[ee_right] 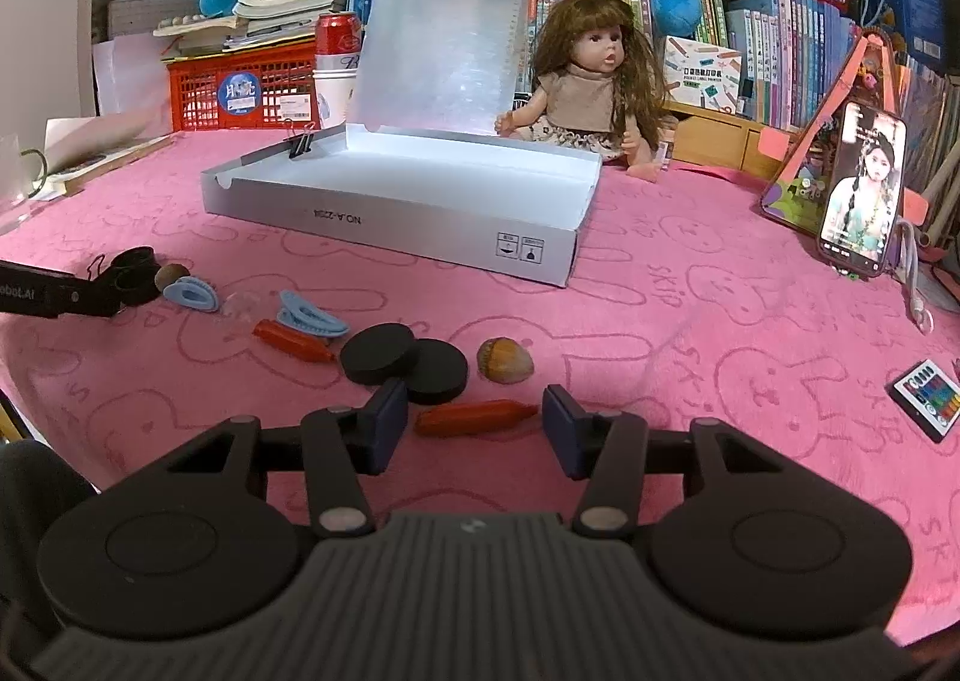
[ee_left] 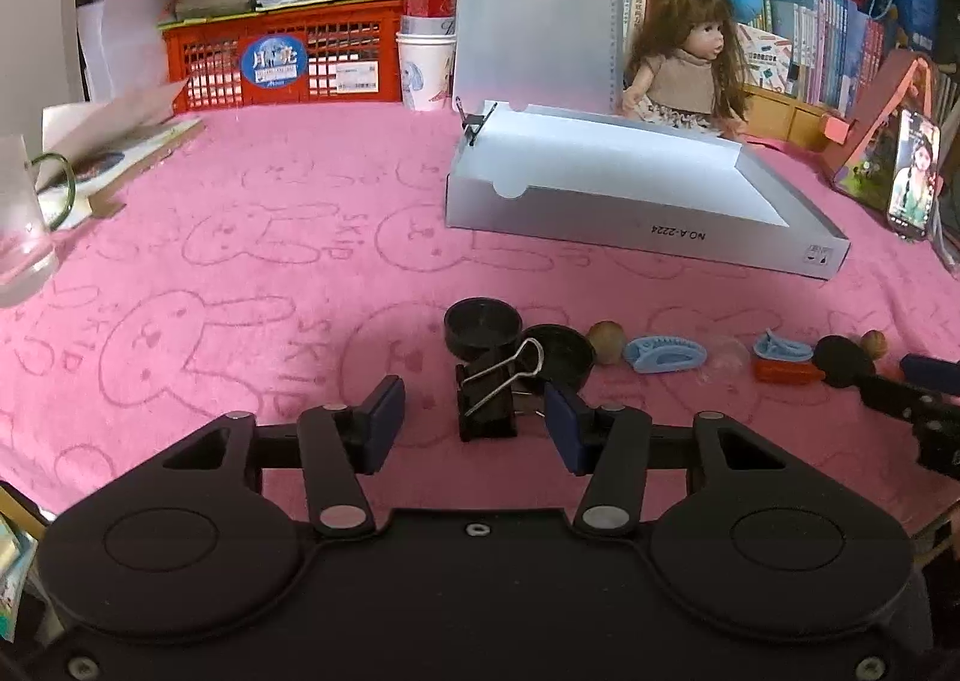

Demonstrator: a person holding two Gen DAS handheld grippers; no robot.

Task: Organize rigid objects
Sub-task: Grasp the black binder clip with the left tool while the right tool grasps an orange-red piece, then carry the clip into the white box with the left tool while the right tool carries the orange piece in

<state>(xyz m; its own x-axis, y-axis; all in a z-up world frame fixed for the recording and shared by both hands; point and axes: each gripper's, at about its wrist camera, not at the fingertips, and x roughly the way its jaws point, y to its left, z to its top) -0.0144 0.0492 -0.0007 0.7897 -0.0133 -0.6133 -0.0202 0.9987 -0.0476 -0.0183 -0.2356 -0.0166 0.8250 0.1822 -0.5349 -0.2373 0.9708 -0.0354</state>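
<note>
Left wrist view: the left gripper [ee_left: 474, 420] stands part-open astride the black binder clip [ee_left: 487, 402], pads apparently just clear of it; clip upright on the pink cloth [ee_left: 240, 273]. The box [ee_left: 648, 234] beyond reads "NO.A-2224".

Right wrist view: the right gripper [ee_right: 474, 420] stands part-open around the orange carrot [ee_right: 474, 417], its long axis crosswise between the pads.

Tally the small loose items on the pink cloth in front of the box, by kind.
Black round lids: 4
Binder clip: 1
Blue hair clips: 2
Orange pieces: 2
Nuts: 2
Clear piece: 1
Total: 12
</note>
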